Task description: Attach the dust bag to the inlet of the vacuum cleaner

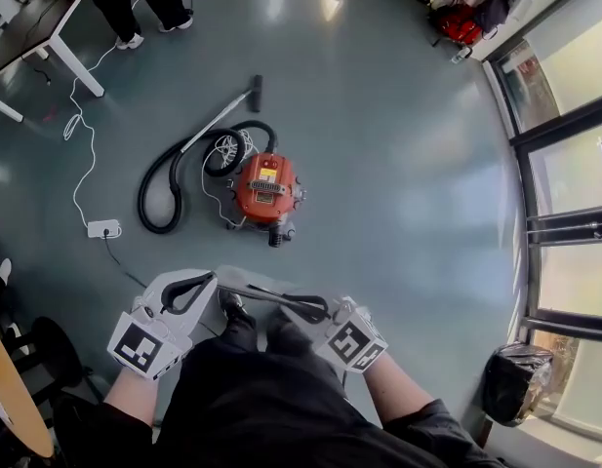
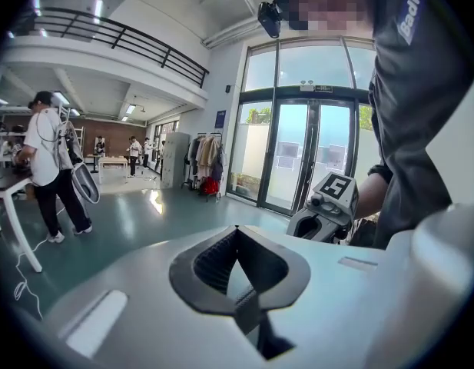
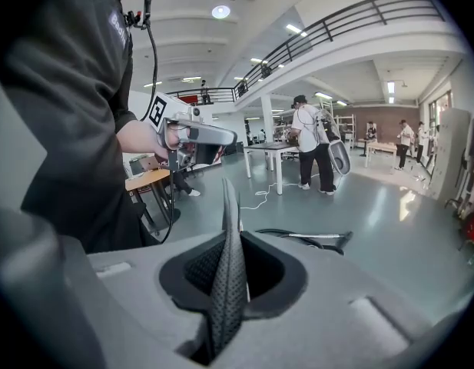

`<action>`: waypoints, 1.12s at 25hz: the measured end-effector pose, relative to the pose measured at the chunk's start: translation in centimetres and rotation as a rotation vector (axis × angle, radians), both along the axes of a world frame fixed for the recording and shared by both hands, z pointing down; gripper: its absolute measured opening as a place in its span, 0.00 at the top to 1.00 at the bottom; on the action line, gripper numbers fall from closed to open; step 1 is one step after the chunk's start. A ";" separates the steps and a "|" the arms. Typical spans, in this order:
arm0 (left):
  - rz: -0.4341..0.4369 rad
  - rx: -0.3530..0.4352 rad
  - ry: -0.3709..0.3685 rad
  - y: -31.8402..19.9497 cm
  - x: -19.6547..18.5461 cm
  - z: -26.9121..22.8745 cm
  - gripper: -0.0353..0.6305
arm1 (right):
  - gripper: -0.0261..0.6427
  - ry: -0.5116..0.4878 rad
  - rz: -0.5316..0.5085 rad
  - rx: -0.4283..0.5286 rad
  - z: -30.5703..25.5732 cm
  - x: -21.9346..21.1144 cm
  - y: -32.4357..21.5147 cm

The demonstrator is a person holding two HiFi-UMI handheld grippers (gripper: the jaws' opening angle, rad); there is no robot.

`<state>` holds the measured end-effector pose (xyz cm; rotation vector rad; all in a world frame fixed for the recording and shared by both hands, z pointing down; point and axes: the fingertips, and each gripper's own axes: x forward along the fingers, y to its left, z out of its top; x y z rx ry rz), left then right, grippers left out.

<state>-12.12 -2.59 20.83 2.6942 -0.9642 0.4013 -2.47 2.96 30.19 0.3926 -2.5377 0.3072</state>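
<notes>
The red, boxy plastic vacuum cleaner sits on the glossy grey-green floor, well apart from both grippers. Its black ribbed hose is looped to its left and a slim grey wand runs out behind it. Close to the person's knees, a thin, pale grey dust bag spans flat between the left gripper and the right gripper. Both grippers are smooth white shells with black-lined openings. The right gripper's jaws are pressed together, and their dark mesh-textured pads pinch a sliver of pale edge. The left gripper's ribbed black pads meet at the tips on a grey strip. A white cable snakes to a white power strip on the left, and a crumpled black bin bag stands by the glass doors on the right
</notes>
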 end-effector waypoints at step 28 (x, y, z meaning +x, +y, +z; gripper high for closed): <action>0.126 0.028 -0.111 -11.2 3.2 15.9 0.92 | 0.93 0.005 -0.020 -0.022 14.9 0.6 -2.8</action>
